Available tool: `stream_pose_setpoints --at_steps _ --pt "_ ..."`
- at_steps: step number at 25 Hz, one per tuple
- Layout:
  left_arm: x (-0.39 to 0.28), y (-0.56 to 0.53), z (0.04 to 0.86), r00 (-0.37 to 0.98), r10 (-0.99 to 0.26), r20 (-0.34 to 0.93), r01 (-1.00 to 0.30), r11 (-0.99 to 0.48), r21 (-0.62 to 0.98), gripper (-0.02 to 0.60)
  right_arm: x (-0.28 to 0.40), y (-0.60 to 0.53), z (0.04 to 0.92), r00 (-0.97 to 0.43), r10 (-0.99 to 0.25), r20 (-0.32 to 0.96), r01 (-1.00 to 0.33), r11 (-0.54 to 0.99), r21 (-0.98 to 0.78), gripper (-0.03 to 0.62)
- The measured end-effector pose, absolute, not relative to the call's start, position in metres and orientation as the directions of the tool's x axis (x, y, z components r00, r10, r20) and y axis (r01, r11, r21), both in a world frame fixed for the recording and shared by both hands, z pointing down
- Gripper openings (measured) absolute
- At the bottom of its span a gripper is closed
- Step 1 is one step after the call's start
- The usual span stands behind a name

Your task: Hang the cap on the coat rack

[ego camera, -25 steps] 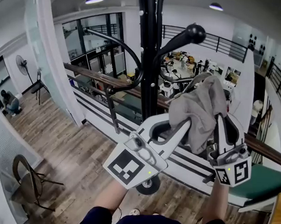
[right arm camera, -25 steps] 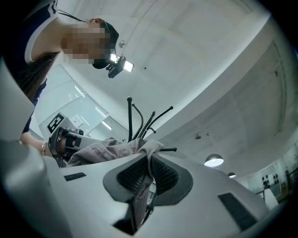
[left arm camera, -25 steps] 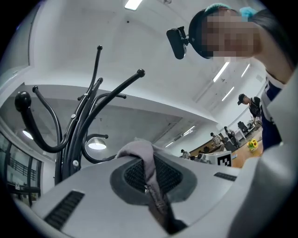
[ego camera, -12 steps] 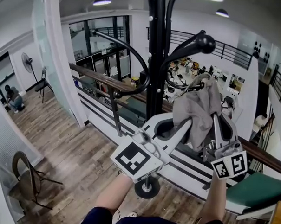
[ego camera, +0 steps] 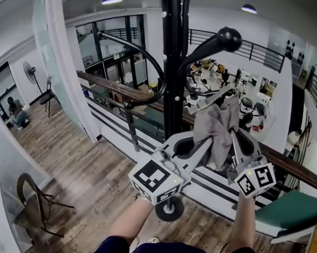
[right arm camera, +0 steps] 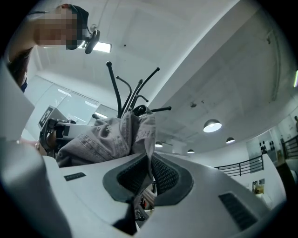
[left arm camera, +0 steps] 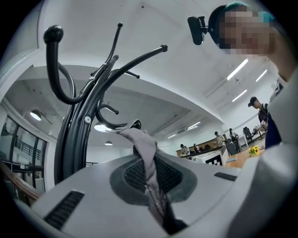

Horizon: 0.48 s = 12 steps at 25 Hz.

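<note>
**Head view: cap held up beside the rack, just under the hooks**

Head view shows the grey cap (ego camera: 217, 126) raised between both grippers, just right of the black coat rack (ego camera: 170, 71) pole. The left gripper (ego camera: 207, 143) reaches in from lower left and the right gripper (ego camera: 234, 140) from lower right, so the cap sits above and beyond both sets of jaws, bunched and hanging roughly upright.

In the left gripper view the jaws are nearly together on a narrow strip of the cap's fabric (left arm camera: 145, 155), which rises to a buckled end near a small lower hook (left arm camera: 106, 124); I cannot tell whether the two touch. In the right gripper view the jaws are narrowly closed on a fold of the cap (right arm camera: 107, 135), with the bulk of the cloth piled to the left of them.

The knob-tipped hook (ego camera: 228, 39) stands above the cap's top edge, apart from it. Judging by this, the coming move turns on lifting the cap's top opening up and over a hook end. The left gripper, holding the strip nearest the hooks, looks better placed to lead.
</note>
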State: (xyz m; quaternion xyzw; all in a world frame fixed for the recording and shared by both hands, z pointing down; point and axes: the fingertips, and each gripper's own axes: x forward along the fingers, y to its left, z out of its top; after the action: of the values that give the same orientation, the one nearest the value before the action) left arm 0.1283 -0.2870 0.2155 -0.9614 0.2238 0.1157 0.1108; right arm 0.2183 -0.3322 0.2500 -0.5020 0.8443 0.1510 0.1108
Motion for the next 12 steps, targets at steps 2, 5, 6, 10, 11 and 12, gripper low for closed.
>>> stream_pose_setpoints --at_steps 2,5,6,10,11,12 --pt "0.126 -0.290 0.221 0.871 -0.413 -0.268 -0.459 -0.878 -0.139 0.018 0.214 -0.335 0.256 -0.475 -0.821 -0.317 -0.880 0.452 0.150 0.044" --pt "0.122 -0.293 0.225 0.864 -0.421 -0.276 -0.466 -0.877 -0.118 0.018 0.212 -0.337 0.257 -0.476 -0.824 -0.307 -0.879 0.453 0.149 0.044" --pt "0.121 -0.293 0.224 0.861 -0.423 -0.283 -0.468 -0.876 -0.114 0.018 0.211 -0.338 0.256 -0.478 -0.824 -0.305 -0.878 0.455 0.148 0.044" --pt "0.119 -0.293 0.217 0.850 -0.430 -0.305 -0.481 -0.868 -0.119 0.018 0.207 -0.345 0.252 -0.495 -0.815 -0.302 -0.868 0.477 0.137 0.044" --pt "0.118 -0.292 0.215 0.850 -0.428 -0.307 -0.482 -0.868 -0.122 0.018 0.206 -0.347 0.250 -0.501 -0.811 -0.302 -0.865 0.484 0.133 0.044" --pt "0.117 -0.291 0.213 0.850 -0.427 -0.310 -0.481 -0.868 -0.123 0.018 0.205 -0.348 0.249 -0.508 -0.807 -0.301 -0.860 0.492 0.132 0.044"
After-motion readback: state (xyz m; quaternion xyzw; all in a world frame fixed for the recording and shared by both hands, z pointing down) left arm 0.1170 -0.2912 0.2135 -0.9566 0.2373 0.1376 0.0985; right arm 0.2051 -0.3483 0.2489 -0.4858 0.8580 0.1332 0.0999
